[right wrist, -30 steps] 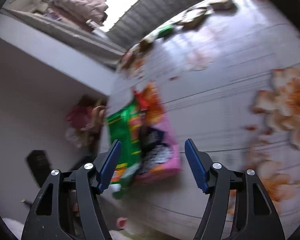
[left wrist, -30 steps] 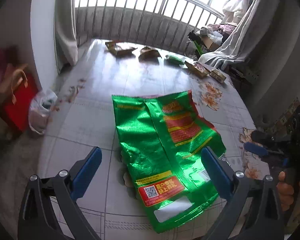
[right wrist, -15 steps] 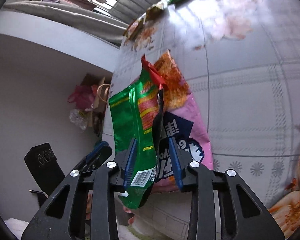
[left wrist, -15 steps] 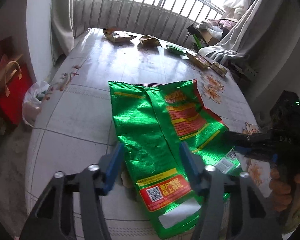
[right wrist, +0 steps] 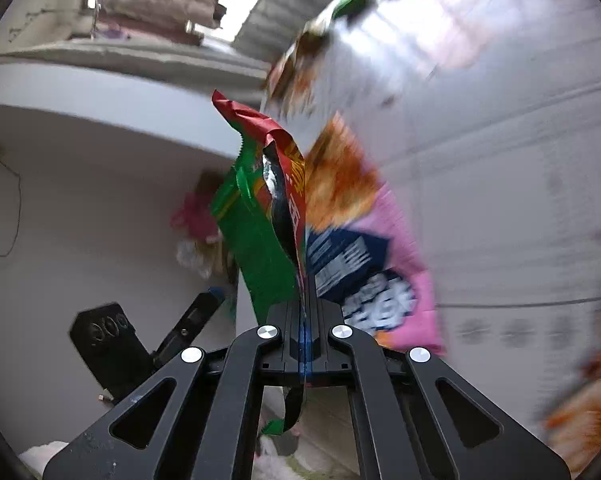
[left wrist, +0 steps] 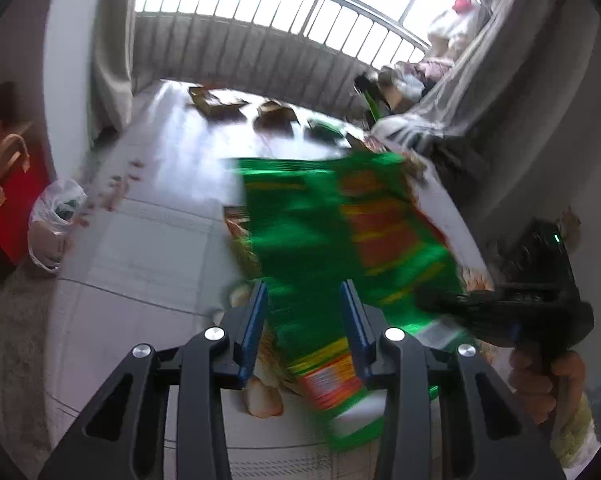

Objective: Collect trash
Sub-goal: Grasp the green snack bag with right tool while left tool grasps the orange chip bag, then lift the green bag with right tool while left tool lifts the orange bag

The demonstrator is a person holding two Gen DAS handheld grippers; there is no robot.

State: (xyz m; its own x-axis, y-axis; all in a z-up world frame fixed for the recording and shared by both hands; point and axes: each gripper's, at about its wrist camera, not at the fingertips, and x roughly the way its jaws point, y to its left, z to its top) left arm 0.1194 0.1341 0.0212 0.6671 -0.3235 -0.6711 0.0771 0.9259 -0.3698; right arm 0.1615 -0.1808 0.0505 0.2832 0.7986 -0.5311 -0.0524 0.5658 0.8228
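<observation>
We see the crinkled green and red foil snack bag [right wrist: 260, 236] lifted off the table, its edge pinched between the fully clenched blue pads of our right gripper [right wrist: 303, 320]. Beneath it a pink and orange snack wrapper [right wrist: 380, 264] lies on the pale tiled tabletop [right wrist: 520, 200]. Our left gripper [left wrist: 306, 332] hovers half-spread over the blurred bag [left wrist: 328, 232], gripping nothing.

both wrist views share wrapper [left wrist: 320, 240] (close)
</observation>
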